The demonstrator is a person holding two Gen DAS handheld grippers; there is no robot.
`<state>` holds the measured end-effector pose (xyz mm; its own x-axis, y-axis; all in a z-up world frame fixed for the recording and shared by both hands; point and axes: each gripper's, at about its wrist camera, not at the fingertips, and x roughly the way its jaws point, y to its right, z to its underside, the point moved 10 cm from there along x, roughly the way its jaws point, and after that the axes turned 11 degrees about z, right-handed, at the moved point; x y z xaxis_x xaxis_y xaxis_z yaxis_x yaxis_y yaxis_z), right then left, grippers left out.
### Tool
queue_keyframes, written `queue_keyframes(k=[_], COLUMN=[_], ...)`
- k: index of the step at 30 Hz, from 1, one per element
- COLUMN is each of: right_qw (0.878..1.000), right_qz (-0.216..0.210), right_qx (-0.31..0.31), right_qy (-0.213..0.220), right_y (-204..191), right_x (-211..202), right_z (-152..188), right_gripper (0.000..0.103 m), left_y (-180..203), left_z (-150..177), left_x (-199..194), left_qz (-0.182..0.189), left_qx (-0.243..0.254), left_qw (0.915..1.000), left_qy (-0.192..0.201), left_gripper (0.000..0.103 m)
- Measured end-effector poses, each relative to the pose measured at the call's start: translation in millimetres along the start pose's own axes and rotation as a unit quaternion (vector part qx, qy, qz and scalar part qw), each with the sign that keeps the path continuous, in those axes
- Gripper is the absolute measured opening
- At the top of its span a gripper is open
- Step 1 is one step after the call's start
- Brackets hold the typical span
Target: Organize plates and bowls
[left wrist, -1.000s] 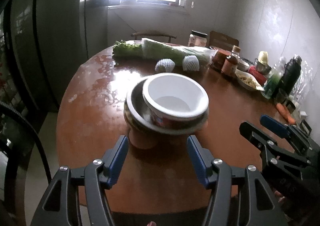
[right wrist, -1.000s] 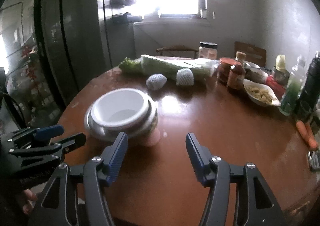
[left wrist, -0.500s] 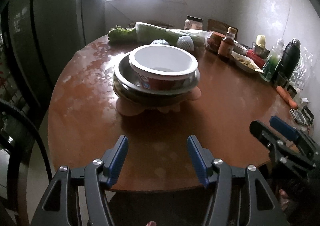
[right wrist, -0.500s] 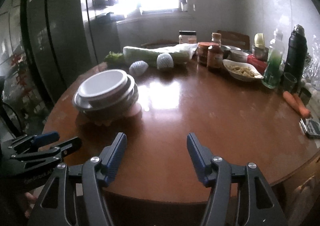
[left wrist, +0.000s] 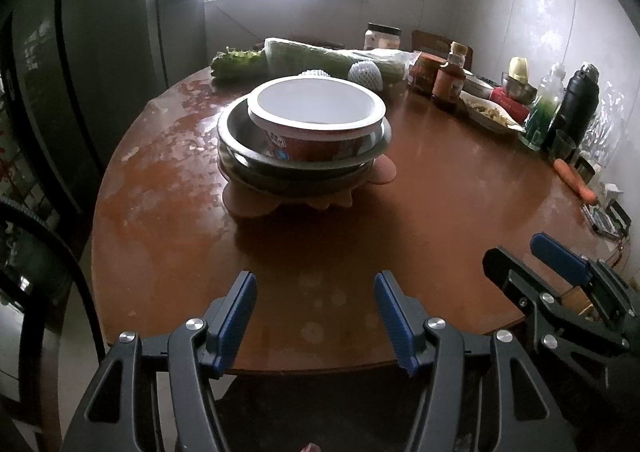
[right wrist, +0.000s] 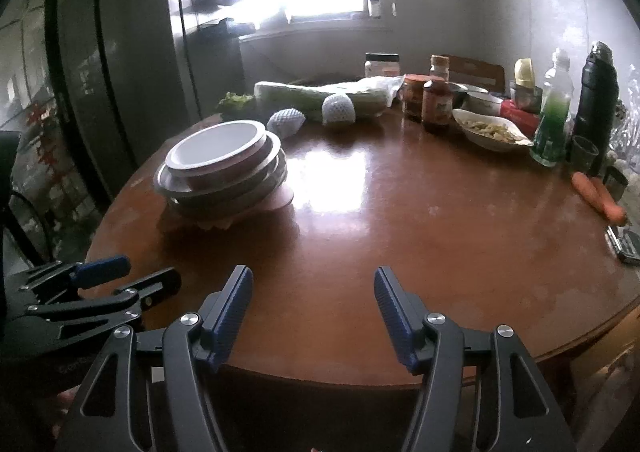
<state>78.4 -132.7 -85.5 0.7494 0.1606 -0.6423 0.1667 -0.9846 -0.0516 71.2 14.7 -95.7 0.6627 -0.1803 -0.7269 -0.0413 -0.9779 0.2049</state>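
Left gripper (left wrist: 315, 308) and right gripper (right wrist: 313, 306) — both agape, empty — near the table edge (right wrist: 400, 376), well short of the bowl stack (left wrist: 304, 140).

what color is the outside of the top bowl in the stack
Red, with blue-and-white printed markings under a white rim; the top bowl shows it best in the left wrist view.

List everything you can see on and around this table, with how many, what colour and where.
white bowl: 1, white with red side, top of stack
steel bowls: 2 or 3, silver, under it
pink plate: 1, stack's base
cabbage: 1, green, far edge
netted fruit: 2, white, by cabbage
sauce jars: about 3, red-brown, far right
food dish: 1, white
green bottle: 1
flask: 1, black
carrots: 2, orange, right edge
table: 1, brown
left tongs: open, empty
right tongs: open, empty
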Motion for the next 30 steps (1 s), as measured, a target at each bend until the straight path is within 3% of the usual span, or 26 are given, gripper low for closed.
queue_keyframes(k=[30], right_qw=[1.0], right_qz=[0.003], right_qx=[-0.003], right_qy=[-0.01], right_y=[-4.0], right_x=[-1.8], right_z=[3.7], right_gripper=[0.065], left_y=[-0.7], left_z=[-0.1], left_x=[-2.4], left_qz=[-0.004], left_qx=[0.004], left_qw=[1.0], left_qy=[-0.003], left_gripper=[0.061])
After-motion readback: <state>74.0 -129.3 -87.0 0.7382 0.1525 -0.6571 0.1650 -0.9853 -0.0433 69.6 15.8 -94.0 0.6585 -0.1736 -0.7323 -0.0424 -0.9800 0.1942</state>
